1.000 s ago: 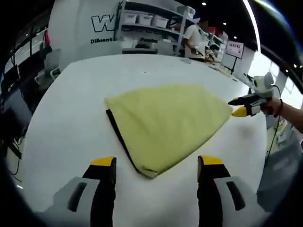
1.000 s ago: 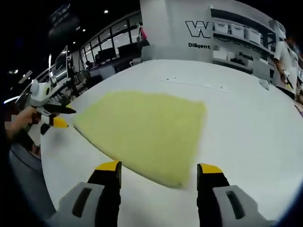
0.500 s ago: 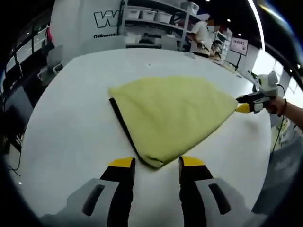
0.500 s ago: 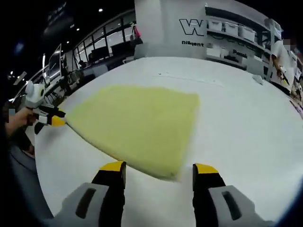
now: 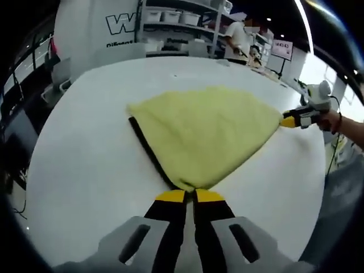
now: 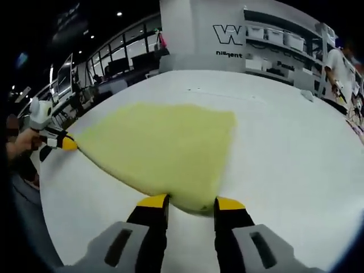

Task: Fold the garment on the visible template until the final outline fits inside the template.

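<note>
While its yellow-tipped jaws are pressed together on the near corner of the yellow garment (image 5: pixel 202 133), the left gripper (image 5: pixel 190 196) sits low over the white table (image 5: pixel 79 165). A dark template (image 5: pixel 149 152) edge shows along the cloth's side. Across the table, the right gripper (image 6: pixel 189 203) stands with jaws narrowly parted, straddling the cloth's opposite corner. The garment lies flat mid-table between them. Shelves (image 5: pixel 182 23) stand beyond the table's far edge.
</note>
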Available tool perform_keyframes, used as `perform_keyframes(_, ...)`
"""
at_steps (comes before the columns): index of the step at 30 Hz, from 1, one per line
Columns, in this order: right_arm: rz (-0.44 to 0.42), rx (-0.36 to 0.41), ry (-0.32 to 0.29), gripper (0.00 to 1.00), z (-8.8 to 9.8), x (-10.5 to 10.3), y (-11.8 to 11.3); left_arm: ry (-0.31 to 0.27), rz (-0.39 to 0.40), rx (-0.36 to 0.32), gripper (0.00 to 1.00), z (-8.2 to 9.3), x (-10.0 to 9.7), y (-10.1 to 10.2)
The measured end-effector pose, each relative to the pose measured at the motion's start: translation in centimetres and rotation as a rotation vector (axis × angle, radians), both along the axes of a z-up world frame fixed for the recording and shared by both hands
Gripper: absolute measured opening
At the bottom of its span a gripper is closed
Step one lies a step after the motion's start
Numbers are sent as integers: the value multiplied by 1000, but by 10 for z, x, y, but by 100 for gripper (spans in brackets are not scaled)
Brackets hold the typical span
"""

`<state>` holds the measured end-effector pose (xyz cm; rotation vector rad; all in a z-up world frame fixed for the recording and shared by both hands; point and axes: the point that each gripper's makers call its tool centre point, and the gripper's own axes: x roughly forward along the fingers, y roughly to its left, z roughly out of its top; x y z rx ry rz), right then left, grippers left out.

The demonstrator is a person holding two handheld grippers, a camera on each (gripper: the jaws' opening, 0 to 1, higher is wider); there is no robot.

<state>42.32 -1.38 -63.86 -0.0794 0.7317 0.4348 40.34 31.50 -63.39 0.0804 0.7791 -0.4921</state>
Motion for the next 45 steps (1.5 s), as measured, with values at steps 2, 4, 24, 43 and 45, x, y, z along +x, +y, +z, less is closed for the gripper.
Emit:
perform_keyframes(2,-5,-4,-1,20,0,1,-1,-12,-29,20,5,1,1,1)
perform_keyframes(4,-7,-11,-8,10,0,2,-3,-27,-68,44,4,3,0,1)
perform_keyframes(24,53,-34,11,0,5,-9,-5,-35,-202,150,4,3,-6,10)
perform_keyframes(43,143,-70,50,0,6,-49,-2,16,-223,142,4,-1,-32,14)
perform_keyframes(45,154,-71,54,0,7,-54,-2,20,-230,143,4,-1,-36,15)
